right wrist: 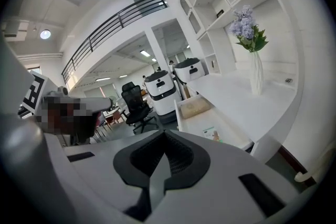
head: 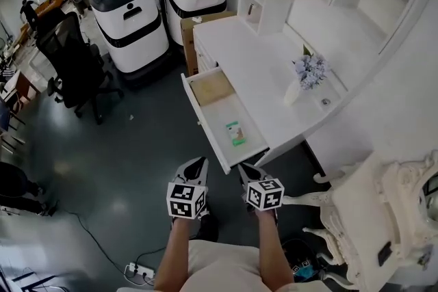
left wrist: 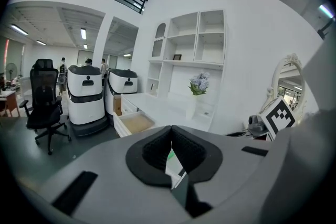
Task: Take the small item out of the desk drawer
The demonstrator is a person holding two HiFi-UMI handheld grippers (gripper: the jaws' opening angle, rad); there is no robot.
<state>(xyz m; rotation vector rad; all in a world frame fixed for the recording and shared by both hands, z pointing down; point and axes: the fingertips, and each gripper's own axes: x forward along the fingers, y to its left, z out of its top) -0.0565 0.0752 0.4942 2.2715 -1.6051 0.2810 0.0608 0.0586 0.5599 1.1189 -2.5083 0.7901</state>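
The white desk's drawer (head: 205, 121) stands pulled out toward me. A small green-and-white packet (head: 235, 133) lies in its near half, and a flat tan pad (head: 211, 87) lies in its far half. My left gripper (head: 200, 163) hangs shut just in front of the drawer's near end and slightly left of it. My right gripper (head: 245, 168) is shut and empty at the drawer's near right corner. In the right gripper view the jaws (right wrist: 164, 135) meet, with the packet (right wrist: 211, 134) ahead in the drawer (right wrist: 184, 124). The left gripper (left wrist: 170, 128) has its tips touching, and the tan pad (left wrist: 137, 123) shows beyond.
A vase of pale flowers (head: 308, 72) stands on the desktop (head: 263, 68) under white shelves. Two white wheeled machines (head: 130, 20) and a cardboard box (head: 188, 34) stand beyond the desk. A black office chair (head: 72, 61) is at the left, an ornate white chair (head: 373, 215) at the right.
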